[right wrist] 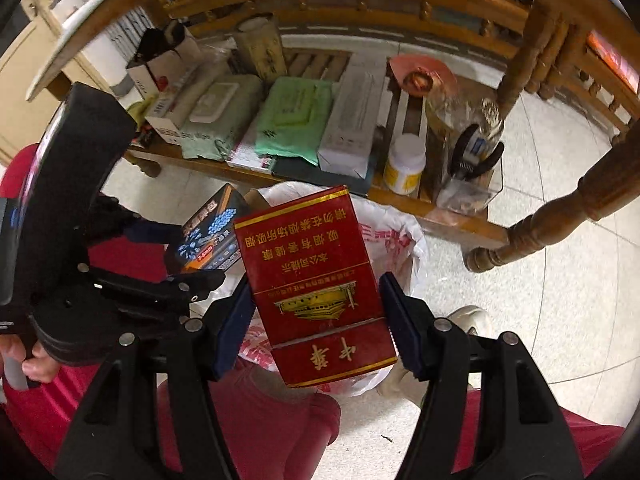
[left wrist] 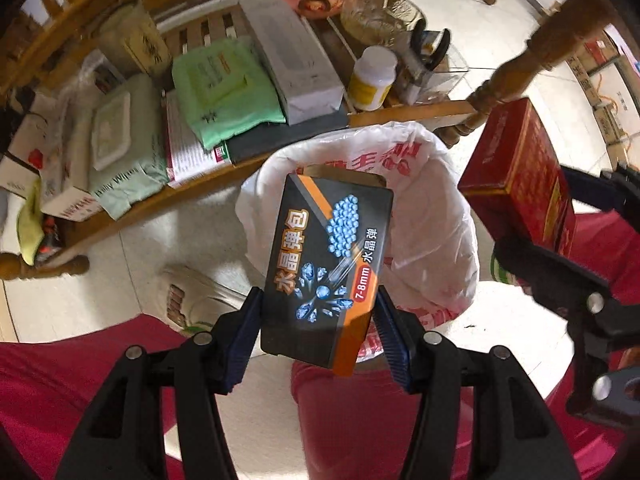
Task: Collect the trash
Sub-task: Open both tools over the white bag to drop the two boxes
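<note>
My left gripper [left wrist: 318,312] is shut on a black and orange box [left wrist: 328,264] and holds it above the open white plastic trash bag [left wrist: 432,216] on the floor. My right gripper [right wrist: 316,312] is shut on a red cigarette box [right wrist: 316,284], also held over the trash bag [right wrist: 396,240]. In the left wrist view the red box [left wrist: 524,176] hangs at the right. In the right wrist view the black box [right wrist: 216,232] shows at the left, in the left gripper.
A low wooden shelf [left wrist: 168,196] behind the bag holds wipe packs [left wrist: 224,88], a long white box [left wrist: 296,64], a white pill bottle [left wrist: 372,78] and pliers [left wrist: 430,46]. A wooden table leg [right wrist: 560,220] stands at the right. The person's red trousers [right wrist: 272,420] are below.
</note>
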{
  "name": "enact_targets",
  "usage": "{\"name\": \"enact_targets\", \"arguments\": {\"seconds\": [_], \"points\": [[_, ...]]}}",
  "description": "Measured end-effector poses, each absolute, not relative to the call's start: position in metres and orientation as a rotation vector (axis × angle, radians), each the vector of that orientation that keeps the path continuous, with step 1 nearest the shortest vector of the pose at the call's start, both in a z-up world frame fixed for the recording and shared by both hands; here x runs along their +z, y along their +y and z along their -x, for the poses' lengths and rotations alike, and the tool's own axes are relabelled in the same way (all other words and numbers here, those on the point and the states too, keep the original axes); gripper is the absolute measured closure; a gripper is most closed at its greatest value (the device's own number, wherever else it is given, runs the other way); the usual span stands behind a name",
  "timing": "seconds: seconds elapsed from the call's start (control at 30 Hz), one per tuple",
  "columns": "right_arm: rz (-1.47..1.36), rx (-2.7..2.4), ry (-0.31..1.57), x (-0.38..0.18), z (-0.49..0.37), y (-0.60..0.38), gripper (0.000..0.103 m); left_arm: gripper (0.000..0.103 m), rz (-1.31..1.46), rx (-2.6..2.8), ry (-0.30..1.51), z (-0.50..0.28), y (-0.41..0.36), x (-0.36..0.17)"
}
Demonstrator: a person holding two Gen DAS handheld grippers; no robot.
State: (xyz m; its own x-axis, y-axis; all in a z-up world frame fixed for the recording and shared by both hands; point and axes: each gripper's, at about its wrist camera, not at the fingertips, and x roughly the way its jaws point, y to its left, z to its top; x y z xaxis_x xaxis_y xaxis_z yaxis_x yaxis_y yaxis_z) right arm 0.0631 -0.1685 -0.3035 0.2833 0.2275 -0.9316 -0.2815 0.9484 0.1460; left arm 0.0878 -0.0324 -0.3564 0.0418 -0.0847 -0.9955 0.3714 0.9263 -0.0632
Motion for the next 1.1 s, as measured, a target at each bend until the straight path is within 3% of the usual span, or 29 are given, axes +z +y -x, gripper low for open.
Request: {"name": "enact_targets", "arguments": {"seconds": [0.73, 0.87, 1.1], "points": [[0.019, 0.292, 1.383, -0.384, -0.095, -0.169, 0.041, 0.049, -0.172, -0.258, 1.664, -0.119, -0.029, -0.429], [0.013, 0.304, 1.417, -0.394, -0.095, -0.166, 0.034, 0.046, -0.143, -0.256, 1.681, -0.121, -0.024, -0.431], [0.015, 0.298, 1.408, -0.393, -0.095, -0.168, 0.033, 0.042, -0.179, -0.250, 1.662, -0.121, -0.031, -0.429]]}}
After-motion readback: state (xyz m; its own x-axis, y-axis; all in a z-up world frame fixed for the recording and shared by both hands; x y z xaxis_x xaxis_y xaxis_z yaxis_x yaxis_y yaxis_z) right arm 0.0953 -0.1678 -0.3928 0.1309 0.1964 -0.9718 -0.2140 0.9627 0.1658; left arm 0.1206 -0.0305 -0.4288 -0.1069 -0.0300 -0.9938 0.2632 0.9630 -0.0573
